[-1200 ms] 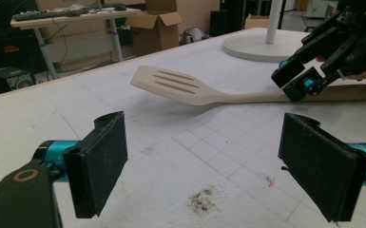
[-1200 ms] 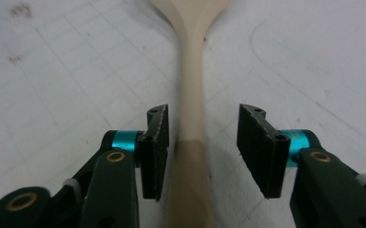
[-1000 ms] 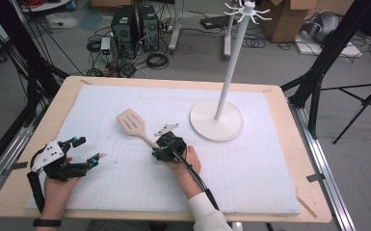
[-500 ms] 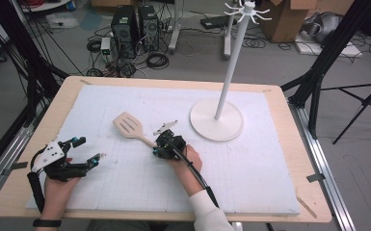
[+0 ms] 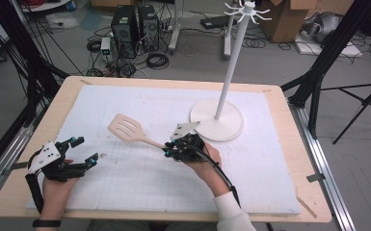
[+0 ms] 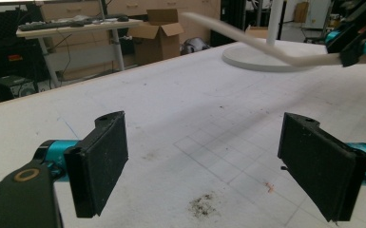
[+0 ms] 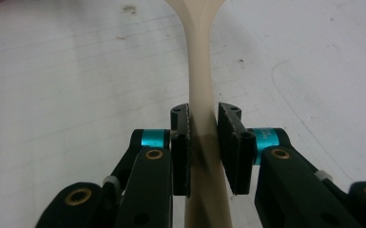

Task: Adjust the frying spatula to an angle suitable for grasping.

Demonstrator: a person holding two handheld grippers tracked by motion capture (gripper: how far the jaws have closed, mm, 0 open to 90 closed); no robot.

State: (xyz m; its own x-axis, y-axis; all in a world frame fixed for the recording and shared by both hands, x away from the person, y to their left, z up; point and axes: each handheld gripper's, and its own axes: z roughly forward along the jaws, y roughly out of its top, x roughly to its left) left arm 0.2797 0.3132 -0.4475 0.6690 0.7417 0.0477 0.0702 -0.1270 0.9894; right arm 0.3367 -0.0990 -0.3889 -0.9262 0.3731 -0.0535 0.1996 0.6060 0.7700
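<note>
On the table (image 5: 279, 101), one white foam sheet (image 5: 139, 192) bearing one white stand (image 5: 217, 126) — round base, tall pole. One spatula (image 5: 126, 129), pale cream, slotted blade, long slim handle, raised off the sheet near its middle. Right gripper (image 5: 169, 148) pinches the handle, jaws having just closed; the right gripper view shows pads (image 7: 180, 149) pressing it from both sides. Left gripper (image 5: 86, 150) rests near the left edge — jaws spread, nothing between; its own view adds a dark smudge (image 6: 202, 207).

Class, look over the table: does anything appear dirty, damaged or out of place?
Small marks only: a dark crumbly smudge and an orange fleck soil the white mat by the left gripper. Nothing else stands out.
</note>
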